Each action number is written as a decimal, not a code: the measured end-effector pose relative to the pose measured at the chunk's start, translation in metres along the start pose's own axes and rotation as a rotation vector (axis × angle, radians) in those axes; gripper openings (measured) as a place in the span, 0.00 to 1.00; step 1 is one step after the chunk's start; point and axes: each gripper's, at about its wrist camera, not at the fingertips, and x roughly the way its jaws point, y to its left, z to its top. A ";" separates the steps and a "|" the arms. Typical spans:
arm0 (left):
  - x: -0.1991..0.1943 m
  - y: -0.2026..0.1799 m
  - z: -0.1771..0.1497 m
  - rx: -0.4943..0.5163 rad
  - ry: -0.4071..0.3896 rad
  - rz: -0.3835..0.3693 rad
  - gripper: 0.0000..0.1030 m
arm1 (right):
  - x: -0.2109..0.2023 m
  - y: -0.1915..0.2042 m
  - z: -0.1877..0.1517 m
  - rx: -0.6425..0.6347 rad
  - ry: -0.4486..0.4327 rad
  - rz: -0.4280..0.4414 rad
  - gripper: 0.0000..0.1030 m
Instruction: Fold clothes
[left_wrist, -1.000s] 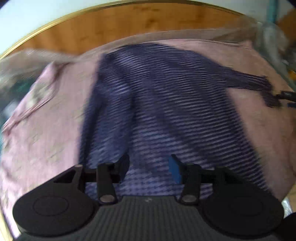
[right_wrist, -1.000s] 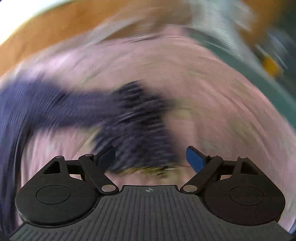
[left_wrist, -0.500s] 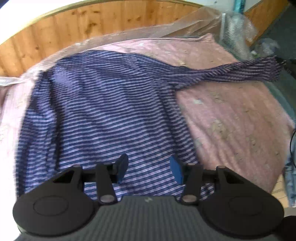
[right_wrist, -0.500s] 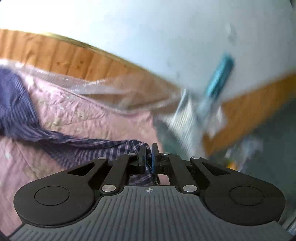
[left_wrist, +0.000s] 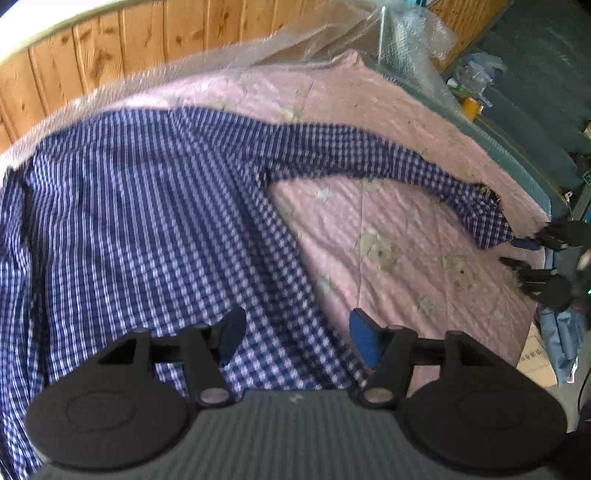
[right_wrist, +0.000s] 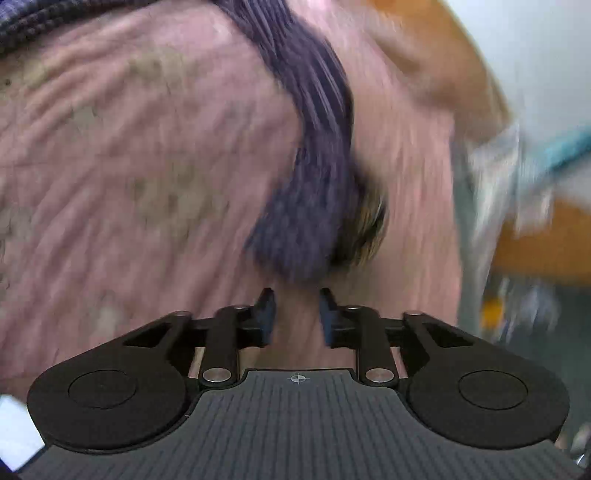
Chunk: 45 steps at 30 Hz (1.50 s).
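Observation:
A blue-and-white checked shirt (left_wrist: 140, 206) lies spread on a pink quilt (left_wrist: 399, 236). Its sleeve (left_wrist: 369, 155) stretches out to the right and ends in a cuff (left_wrist: 487, 225). My left gripper (left_wrist: 297, 334) hovers over the shirt's near hem. Its jaws are opening, with cloth below them but not pinched. In the blurred right wrist view, my right gripper (right_wrist: 293, 310) sits just short of the cuff (right_wrist: 306, 236). Its jaws are opening a little, with only the pink quilt (right_wrist: 129, 155) showing between the pads. In the left wrist view, the right gripper (left_wrist: 521, 254) is beside the cuff at the bed's right edge.
A wooden panel wall (left_wrist: 110, 59) runs behind the bed, with clear plastic sheeting (left_wrist: 332, 33) along its foot. The bed's right edge (left_wrist: 517, 155) drops to a cluttered floor (left_wrist: 476, 85). A cardboard box (left_wrist: 535, 358) stands at the lower right.
The right gripper, shut on the raised cuff half a second ago, has let go; the sleeve now lies flat on the quilt. The left gripper's jaws have widened and it has shifted right along the hem.

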 end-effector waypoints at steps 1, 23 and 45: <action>0.002 0.001 -0.001 -0.001 0.014 -0.003 0.61 | -0.005 -0.011 -0.003 0.119 -0.005 0.046 0.42; 0.093 -0.124 0.079 0.278 -0.022 -0.188 0.73 | 0.036 -0.132 0.007 0.805 -0.110 0.360 0.00; 0.083 -0.177 0.109 0.457 -0.229 -0.161 0.93 | 0.049 -0.213 0.043 1.220 -0.125 0.793 0.00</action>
